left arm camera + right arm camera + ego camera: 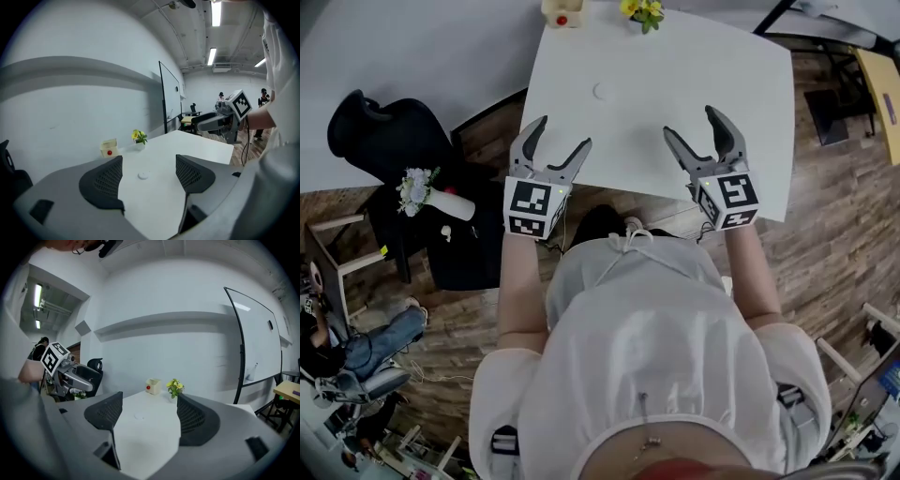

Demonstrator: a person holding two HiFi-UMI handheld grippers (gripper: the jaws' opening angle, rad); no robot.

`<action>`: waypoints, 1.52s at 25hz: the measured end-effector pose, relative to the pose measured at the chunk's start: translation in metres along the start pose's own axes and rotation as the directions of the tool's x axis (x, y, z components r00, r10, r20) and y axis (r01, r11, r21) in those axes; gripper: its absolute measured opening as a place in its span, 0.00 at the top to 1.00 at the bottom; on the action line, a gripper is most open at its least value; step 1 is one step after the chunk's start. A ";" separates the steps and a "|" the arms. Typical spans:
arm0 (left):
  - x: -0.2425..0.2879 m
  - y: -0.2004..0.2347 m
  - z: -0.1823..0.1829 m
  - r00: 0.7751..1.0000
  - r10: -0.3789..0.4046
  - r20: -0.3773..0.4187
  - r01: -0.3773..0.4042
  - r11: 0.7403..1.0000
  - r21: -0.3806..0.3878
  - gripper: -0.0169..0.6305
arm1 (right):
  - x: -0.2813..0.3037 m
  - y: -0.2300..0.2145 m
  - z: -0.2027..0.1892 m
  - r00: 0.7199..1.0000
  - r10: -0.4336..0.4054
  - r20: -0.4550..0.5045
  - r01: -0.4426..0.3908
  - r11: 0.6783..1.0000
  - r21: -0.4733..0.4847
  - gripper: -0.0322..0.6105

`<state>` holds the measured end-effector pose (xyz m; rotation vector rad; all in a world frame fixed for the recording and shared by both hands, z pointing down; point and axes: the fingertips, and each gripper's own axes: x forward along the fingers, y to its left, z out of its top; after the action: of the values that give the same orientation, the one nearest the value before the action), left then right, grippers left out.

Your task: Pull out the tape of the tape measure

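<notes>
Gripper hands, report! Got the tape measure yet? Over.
Left gripper open, empty. Right gripper open, empty. Small white disc, likely the tape measure, untouched ahead. Nothing blocking.

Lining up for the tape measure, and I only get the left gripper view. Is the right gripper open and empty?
Observer: Yes. Its own view shows the right gripper with its jaws apart and nothing held between them.
Operator: Where are the two grippers over the table?
Observer: In the head view both, the left gripper included, are above the near edge of the table, side by side.
Operator: Which one is nearer the small white disc?
Observer: From overhead the white disc, probably the tape measure, lies closer to the left gripper, ahead of it and slightly to its right.
</notes>
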<state>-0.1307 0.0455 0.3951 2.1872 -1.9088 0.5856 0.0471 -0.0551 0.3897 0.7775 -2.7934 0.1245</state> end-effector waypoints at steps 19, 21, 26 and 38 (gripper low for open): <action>0.183 0.009 -0.099 0.758 -0.418 -0.501 0.578 0.786 0.219 0.43 | 0.081 -0.044 -0.053 0.964 -0.163 -0.210 0.188 0.977 0.105 0.40; 0.194 0.005 -0.107 0.716 -0.440 -0.542 0.628 0.745 0.225 0.43 | 0.084 -0.045 -0.055 0.958 -0.181 -0.224 0.210 0.971 0.111 0.40; 0.212 0.000 -0.128 0.624 -0.446 -0.642 0.720 0.648 0.249 0.43 | 0.095 -0.049 -0.061 0.951 -0.198 -0.237 0.232 0.965 0.122 0.40; 0.217 -0.010 -0.133 0.525 -0.458 -0.718 0.795 0.564 0.222 0.58 | 0.096 -0.053 -0.070 0.943 -0.207 -0.260 0.250 0.958 0.143 0.41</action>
<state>-0.1225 -0.0985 0.6043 2.3523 -0.4971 1.5323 0.0095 -0.1378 0.4824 1.0466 -2.4648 0.3981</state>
